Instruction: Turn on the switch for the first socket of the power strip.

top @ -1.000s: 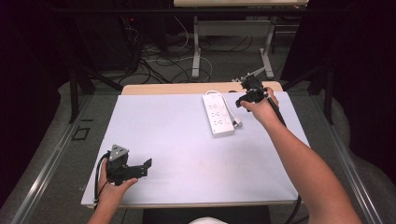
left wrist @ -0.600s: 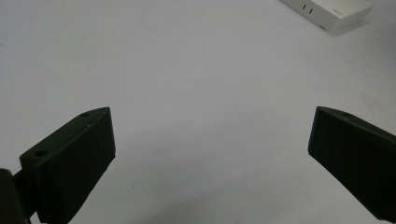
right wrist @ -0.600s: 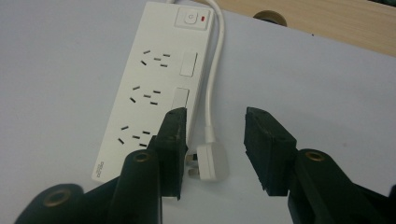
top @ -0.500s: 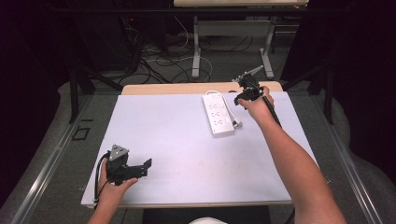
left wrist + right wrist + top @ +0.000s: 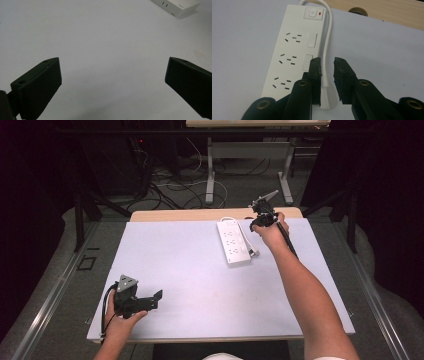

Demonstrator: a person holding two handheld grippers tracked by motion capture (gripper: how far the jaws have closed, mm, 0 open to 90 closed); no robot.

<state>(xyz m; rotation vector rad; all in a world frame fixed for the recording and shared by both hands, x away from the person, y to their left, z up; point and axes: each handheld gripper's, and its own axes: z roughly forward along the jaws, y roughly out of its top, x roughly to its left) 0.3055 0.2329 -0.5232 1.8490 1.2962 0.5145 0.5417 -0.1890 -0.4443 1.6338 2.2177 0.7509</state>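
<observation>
Beside the power strip's (image 5: 233, 242) right long edge, near its front end, the right hand-held gripper (image 5: 260, 218) sits low over the desk (image 5: 180, 255), jaws astride the white plug (image 5: 326, 96) and its cord (image 5: 326, 50). Jaws have just been closing; a narrow gap remains, plug between them, pads not visibly pressing it yet.

Strip lies flat on the far right part of the desk, long axis front to back, switch end (image 5: 313, 13) pointing away from the person, sockets facing up. Cord leaves the switch end, loops and runs back along the strip's right edge to the plug.

Left hand-held gripper (image 5: 150, 300): well clear of the strip, near the desk's front-left edge, jaws wide apart, holding nothing.

Right gripper view resolves the switch, socket slots and plug; high view gives the overall layout; left gripper view catches one strip corner (image 5: 178, 6) beyond bare desk.
</observation>
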